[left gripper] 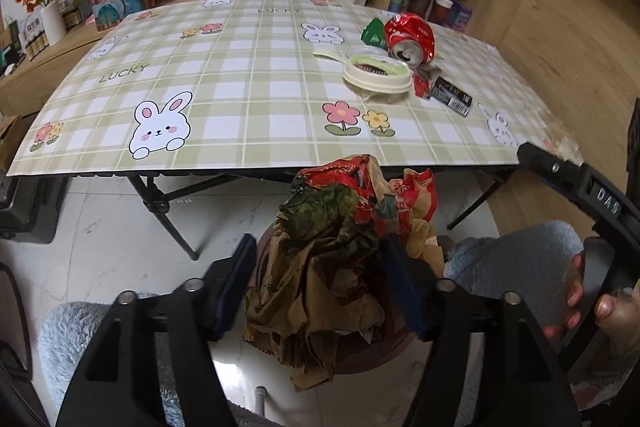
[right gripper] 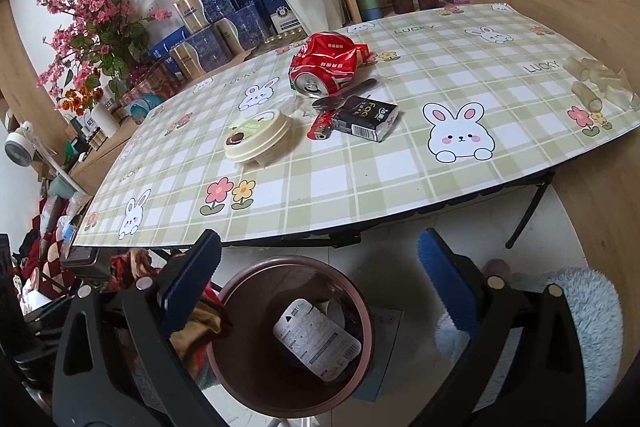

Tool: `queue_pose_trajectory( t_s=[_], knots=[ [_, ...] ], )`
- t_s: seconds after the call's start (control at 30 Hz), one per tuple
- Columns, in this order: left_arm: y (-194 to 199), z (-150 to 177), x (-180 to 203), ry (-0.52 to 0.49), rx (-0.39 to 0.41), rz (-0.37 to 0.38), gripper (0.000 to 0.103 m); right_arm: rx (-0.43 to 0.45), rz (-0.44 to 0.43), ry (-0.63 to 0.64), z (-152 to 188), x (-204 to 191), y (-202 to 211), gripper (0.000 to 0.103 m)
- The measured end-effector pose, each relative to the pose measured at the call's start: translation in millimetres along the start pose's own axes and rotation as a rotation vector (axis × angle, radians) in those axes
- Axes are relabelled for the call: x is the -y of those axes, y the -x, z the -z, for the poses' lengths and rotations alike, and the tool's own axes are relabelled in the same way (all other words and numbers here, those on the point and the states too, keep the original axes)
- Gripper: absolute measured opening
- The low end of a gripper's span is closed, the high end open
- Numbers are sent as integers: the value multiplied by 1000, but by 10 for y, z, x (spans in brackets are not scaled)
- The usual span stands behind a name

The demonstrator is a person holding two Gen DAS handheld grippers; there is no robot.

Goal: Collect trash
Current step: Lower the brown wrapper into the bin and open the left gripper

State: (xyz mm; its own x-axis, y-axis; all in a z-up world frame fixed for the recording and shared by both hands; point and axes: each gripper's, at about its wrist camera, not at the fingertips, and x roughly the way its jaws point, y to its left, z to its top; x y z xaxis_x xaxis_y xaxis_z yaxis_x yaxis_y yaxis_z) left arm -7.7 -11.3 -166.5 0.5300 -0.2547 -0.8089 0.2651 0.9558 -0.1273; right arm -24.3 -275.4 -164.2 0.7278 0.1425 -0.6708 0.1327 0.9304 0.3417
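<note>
Resting on table (right gripper: 400, 163), one can (right gripper: 326, 69), one lid (right gripper: 256, 135)

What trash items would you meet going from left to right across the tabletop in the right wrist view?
Cream round lid → crushed red can → red lighter → black packet → clear crumpled wrapper at the table's right edge. The spoon-like piece by the can overlaps too much to place.

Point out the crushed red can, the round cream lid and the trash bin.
crushed red can (right gripper: 326, 65), right wrist view, on its dented red side.
round cream lid (right gripper: 258, 139), right wrist view, on its top face.
trash bin (right gripper: 366, 311), right wrist view, on its right rim.
</note>
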Motion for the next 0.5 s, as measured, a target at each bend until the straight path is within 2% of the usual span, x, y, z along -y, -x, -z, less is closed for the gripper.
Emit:
queue_pose_trajectory(
  t_s=[0.3,0.5],
  knots=[
    [-14,27,-88,50,21,-51,91,5,38,-15,-17,99,-22,97],
    [-64,46,-97,59,1,-63,92,-13,45,9,8,60,-64,97]
  ],
)
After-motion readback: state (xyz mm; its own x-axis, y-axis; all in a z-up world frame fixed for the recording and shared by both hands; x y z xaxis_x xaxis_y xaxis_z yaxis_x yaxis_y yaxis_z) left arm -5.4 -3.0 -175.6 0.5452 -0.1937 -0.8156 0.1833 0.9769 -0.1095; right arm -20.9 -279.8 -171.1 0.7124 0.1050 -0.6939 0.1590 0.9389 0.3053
